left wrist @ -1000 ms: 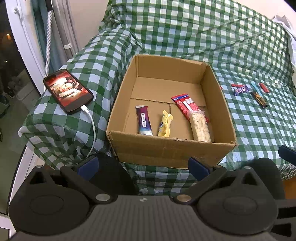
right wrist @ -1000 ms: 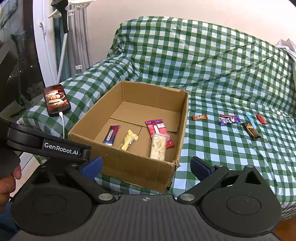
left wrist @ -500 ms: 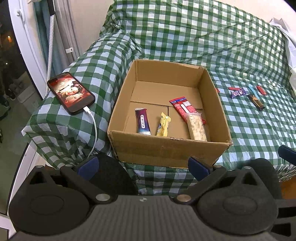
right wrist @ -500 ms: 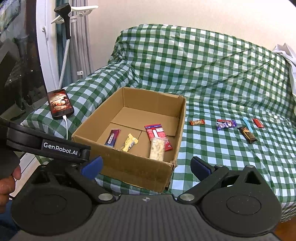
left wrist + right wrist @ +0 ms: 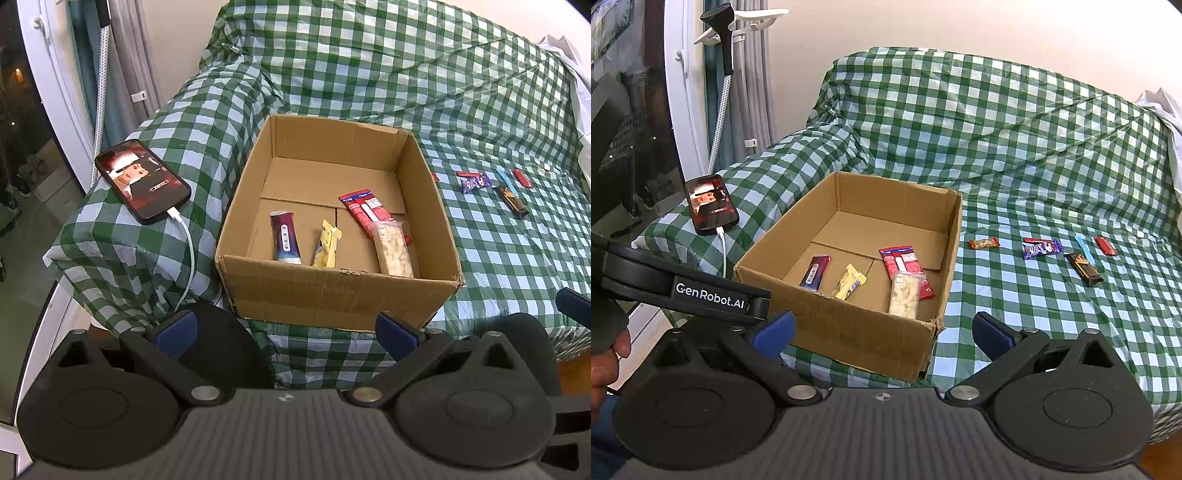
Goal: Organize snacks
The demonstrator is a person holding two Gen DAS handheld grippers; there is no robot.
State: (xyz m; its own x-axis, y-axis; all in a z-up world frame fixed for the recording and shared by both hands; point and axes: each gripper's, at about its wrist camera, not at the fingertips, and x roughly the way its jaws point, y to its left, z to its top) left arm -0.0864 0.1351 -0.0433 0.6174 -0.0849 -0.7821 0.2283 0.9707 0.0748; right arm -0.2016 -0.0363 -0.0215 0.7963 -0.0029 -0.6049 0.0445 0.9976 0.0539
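Observation:
An open cardboard box (image 5: 332,295) (image 5: 849,332) sits on the green checked sofa cover. Inside lie a purple bar (image 5: 285,238), a yellow packet (image 5: 327,248), a red packet (image 5: 364,208) and a clear bag of white pieces (image 5: 393,251). Several loose snacks lie on the cover to the right: an orange bar (image 5: 983,243), a purple packet (image 5: 1042,249), a blue stick (image 5: 1085,249), a dark bar (image 5: 1084,268) and a red bar (image 5: 1105,246). My left gripper (image 5: 286,326) and right gripper (image 5: 882,332) are open and empty, held in front of the box.
A lit phone (image 5: 142,181) on a white charging cable (image 5: 188,258) lies on the sofa arm left of the box. A window frame and curtain (image 5: 701,92) stand at the left. The left gripper's body (image 5: 683,291) shows in the right wrist view.
Both grippers have drawn back and up from the box, so it looks smaller and more of the sofa shows. Nothing was picked up or moved.

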